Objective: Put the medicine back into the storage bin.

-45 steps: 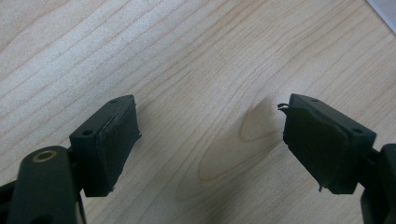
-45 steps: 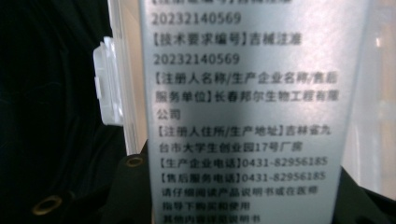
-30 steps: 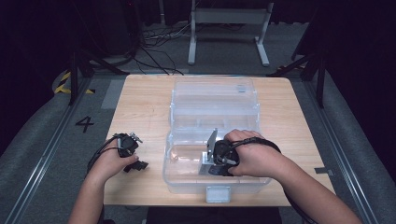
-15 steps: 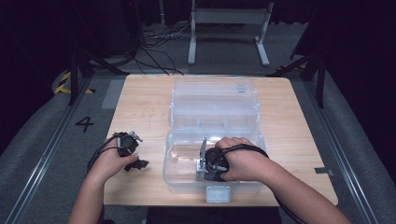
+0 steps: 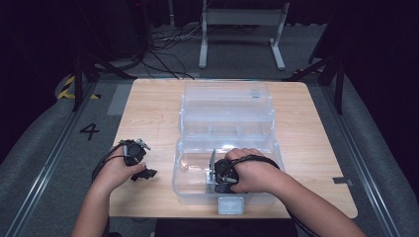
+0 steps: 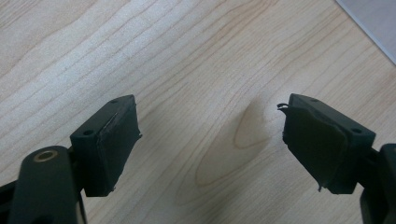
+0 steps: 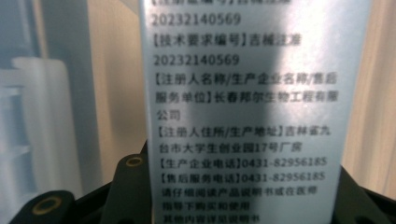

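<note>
A clear plastic box (image 5: 179, 170) stands open on the wooden table (image 5: 153, 113), its lid (image 5: 227, 98) folded back. My right gripper (image 5: 214, 174) is down inside the box's near half. It is shut on a flat silvery packet (image 5: 212, 159), which stands on edge. In the right gripper view the packet (image 7: 247, 93) shows black printed text and numbers, and it sits between the jaws of the right gripper (image 7: 245, 198). My left gripper (image 5: 145, 174) rests on the table left of the box. Its jaws (image 6: 210, 140) stand wide apart over bare wood, nothing between them.
A white latch (image 5: 230, 205) hangs at the box's front wall, close to the table's near edge. Bare wood lies left and right of the box. Grey floor, a metal stand (image 5: 242, 29) and cables lie beyond the far edge.
My right gripper has moved a little left inside the box with the packet, which now stands more upright. The left gripper has stayed put.
</note>
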`<state>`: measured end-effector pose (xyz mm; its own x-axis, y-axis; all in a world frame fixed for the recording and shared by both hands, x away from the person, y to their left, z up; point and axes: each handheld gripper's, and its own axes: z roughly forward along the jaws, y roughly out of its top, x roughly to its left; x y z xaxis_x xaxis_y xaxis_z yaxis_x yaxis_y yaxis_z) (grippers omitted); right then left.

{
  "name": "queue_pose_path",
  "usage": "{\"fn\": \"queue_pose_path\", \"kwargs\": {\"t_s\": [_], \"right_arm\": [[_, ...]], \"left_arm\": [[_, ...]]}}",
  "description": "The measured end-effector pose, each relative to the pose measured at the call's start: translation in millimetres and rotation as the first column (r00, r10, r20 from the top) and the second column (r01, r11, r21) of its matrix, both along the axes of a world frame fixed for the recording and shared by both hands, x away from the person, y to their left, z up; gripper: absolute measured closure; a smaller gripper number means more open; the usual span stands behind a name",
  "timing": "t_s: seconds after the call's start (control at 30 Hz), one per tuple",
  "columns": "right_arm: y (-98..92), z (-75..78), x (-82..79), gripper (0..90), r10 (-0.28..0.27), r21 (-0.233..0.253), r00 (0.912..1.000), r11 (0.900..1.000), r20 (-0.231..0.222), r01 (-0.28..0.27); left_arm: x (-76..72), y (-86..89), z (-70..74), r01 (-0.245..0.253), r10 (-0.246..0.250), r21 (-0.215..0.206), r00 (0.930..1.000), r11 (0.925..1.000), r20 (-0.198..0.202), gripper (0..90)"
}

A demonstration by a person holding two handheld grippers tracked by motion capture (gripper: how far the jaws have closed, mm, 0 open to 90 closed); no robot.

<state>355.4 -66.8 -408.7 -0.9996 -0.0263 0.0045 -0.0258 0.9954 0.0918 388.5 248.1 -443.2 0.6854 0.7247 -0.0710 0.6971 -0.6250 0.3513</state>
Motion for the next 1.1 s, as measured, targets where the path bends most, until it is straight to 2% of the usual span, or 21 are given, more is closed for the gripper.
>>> {"fn": "queue_pose_path", "kwargs": {"t_s": [0.4,0.47,0.73,0.93,1.03,1.1], "right_arm": [[2.1,-8.7,1.6,56.2,0.016,-0.017,0.9998,1.000,-0.014,-0.016],[2.0,-10.2,1.5,56.1,0.009,-0.006,0.9999,1.000,-0.011,-0.009],[2.9,-11.2,2.1,55.8,0.001,-0.019,0.9999,1.000,-0.013,-0.002],[2.2,-11.9,2.6,54.2,-0.011,-0.010,0.9998,1.000,-0.015,0.011],[0.6,-8.7,2.8,51.9,-0.026,0.010,0.9995,1.000,-0.015,0.027],[-0.9,-1.9,2.7,50.0,-0.028,0.006,0.9994,1.000,-0.022,0.028]], "left_arm": [[-0.3,-0.5,0.3,0.002,-0.002,-0.004,1.0000,1.0000,-0.001,18.9],[-0.3,-0.6,0.2,0.002,-0.002,-0.005,1.0000,1.0000,-0.002,18.9],[-0.1,-0.4,0.0,0.001,-0.001,-0.003,1.0000,1.0000,-0.001,18.9],[-0.1,0.0,-0.6,-0.001,0.001,-0.006,1.0000,1.0000,-0.005,18.9],[0.1,0.4,-1.1,-0.005,0.005,-0.008,1.0000,1.0000,-0.008,18.9],[0.3,0.6,-2.3,-0.007,0.007,-0.010,0.9999,0.9999,-0.015,18.9]]}}
